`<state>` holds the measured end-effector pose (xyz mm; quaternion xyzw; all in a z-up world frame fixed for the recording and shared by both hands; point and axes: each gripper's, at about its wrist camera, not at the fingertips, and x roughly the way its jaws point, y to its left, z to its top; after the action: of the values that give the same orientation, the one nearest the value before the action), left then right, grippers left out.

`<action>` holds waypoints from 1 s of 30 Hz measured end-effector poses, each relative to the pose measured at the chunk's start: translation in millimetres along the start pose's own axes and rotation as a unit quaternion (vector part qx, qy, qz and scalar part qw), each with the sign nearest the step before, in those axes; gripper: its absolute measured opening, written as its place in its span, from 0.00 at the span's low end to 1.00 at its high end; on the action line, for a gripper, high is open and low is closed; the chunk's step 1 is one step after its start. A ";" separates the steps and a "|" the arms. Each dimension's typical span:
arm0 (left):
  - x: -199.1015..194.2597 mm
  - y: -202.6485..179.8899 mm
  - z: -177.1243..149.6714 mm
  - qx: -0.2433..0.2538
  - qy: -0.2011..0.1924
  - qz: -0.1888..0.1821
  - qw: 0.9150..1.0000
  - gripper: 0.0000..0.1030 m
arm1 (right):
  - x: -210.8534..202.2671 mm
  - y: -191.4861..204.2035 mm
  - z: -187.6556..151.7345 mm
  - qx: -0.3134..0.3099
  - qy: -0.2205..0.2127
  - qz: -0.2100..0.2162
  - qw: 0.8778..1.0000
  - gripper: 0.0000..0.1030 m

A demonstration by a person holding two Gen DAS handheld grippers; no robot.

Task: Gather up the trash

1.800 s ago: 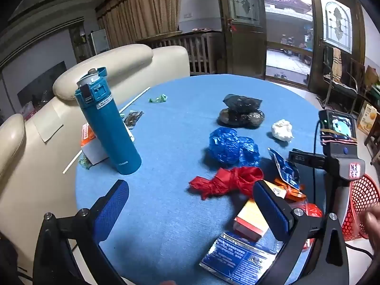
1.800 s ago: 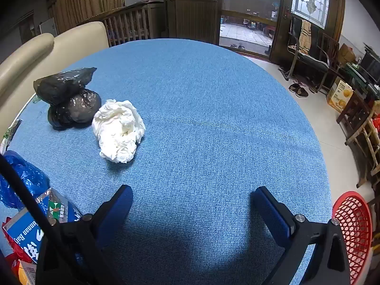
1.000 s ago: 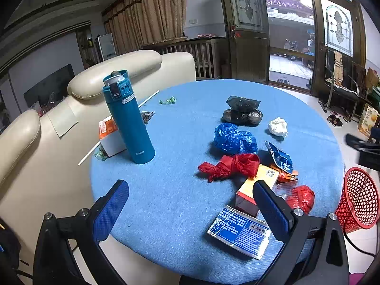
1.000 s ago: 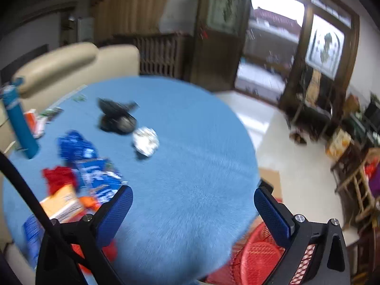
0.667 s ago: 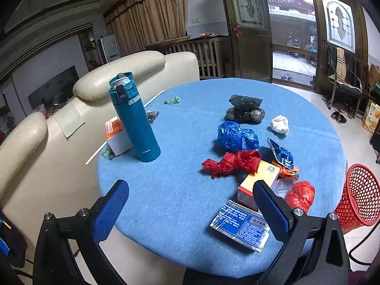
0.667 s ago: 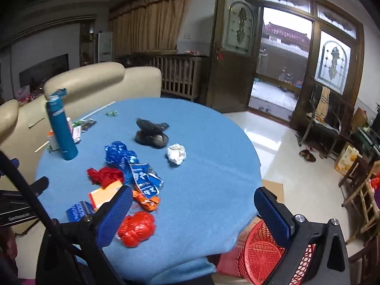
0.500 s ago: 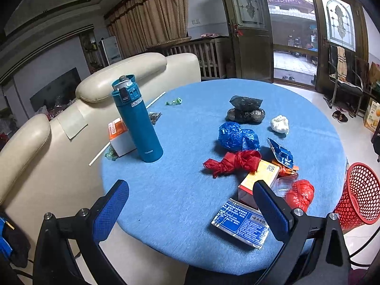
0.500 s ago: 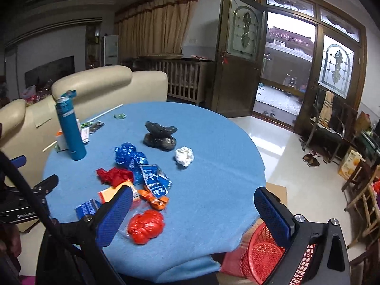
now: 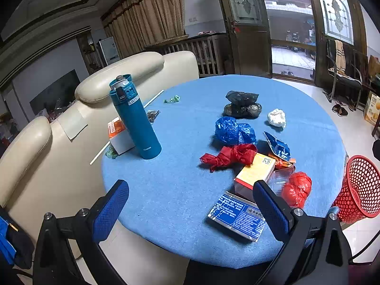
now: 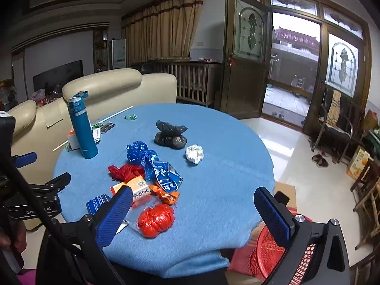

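Both claws hang back from the round blue tabletop [image 10: 225,190], each spread wide with nothing between its pads: the left claw [image 9: 190,211] faces the litter from the sofa side, and the right claw [image 10: 192,216] looks over the near edge.

The trash lies in a loose cluster toward the basket side of the tabletop: a red crumpled ball [image 10: 155,219] nearest the edge, an orange box [image 10: 133,190], a torn blue wrapper [image 10: 166,177], a red bag [image 9: 228,155], a blue bag [image 9: 234,131], a white tissue wad [image 10: 194,154], a black bag [image 10: 169,134] farther in, and a flat blue packet [image 9: 237,215] by the edge.

No piece is picked up yet. The sensible start is probably the red crumpled ball, since it sits closest to the right claw and to the basket. Come down over it with the pads on either side and pinch at its middle, because soft plastic can slip out of a shallow grip. The flat packet will likely need sliding to the edge or lifting by a corner.

The red mesh basket [image 9: 361,190] stands on the floor just beside the tabletop. What shows of its inside looks empty, though its bottom is hidden.
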<state>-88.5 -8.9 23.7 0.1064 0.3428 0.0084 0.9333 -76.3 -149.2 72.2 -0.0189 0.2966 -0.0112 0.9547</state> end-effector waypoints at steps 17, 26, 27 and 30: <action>9.9 -3.9 -5.6 -0.001 0.022 -0.017 1.000 1.00 | 11.6 3.2 -7.7 -0.002 0.024 0.013 1.000 1.00; 13.7 -6.5 -6.5 0.003 0.030 -0.024 0.999 1.00 | 15.9 6.4 -8.5 -0.006 0.030 0.015 0.999 1.00; 14.7 -6.1 -7.1 0.002 0.033 -0.026 0.999 1.00 | 17.1 6.3 -8.8 -0.006 0.033 0.017 0.999 1.00; 20.6 -3.1 -10.0 -0.004 0.048 -0.033 0.998 1.00 | 22.9 3.4 -10.9 0.003 0.048 0.026 0.999 1.00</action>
<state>-79.4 -8.1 2.5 0.0908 0.3907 -0.0157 0.9159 -63.6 -146.9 50.1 -0.0077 0.3422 0.0116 0.9395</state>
